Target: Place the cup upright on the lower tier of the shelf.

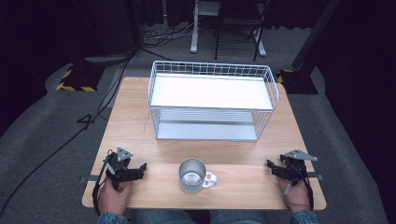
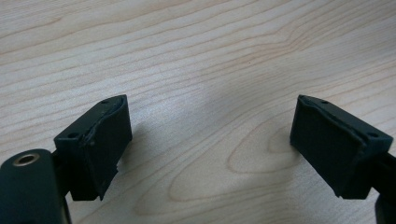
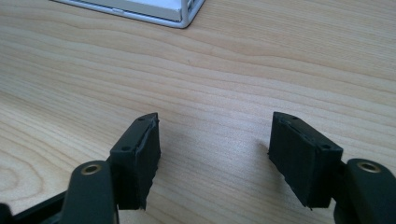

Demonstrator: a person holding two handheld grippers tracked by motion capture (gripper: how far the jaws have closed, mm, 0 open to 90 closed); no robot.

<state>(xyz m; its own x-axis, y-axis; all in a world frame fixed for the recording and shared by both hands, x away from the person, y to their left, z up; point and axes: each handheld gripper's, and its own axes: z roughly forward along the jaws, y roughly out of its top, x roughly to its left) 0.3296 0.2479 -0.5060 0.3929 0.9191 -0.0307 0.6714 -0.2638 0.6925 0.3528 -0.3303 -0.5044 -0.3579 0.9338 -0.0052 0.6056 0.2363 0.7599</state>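
A metal mug (image 1: 192,175) with its handle to the right stands upright near the front middle of the wooden table (image 1: 140,130). Behind it sits a white wire rack (image 1: 212,100) with two shelves. My left gripper (image 1: 142,169) rests at the front left of the table, a hand behind it. In the left gripper view its jaws stand wide apart over bare wood, left gripper (image 2: 210,135) open and holding nothing. My right gripper (image 1: 271,164) rests at the front right. In the right gripper view the right gripper (image 3: 215,149) is open with bare wood between its pads.
A corner of the rack's base (image 3: 177,11) shows at the top of the right gripper view. Cables (image 1: 70,135) run over the grey floor left of the table. A chair and a desk leg (image 1: 194,28) stand beyond the table's far edge.
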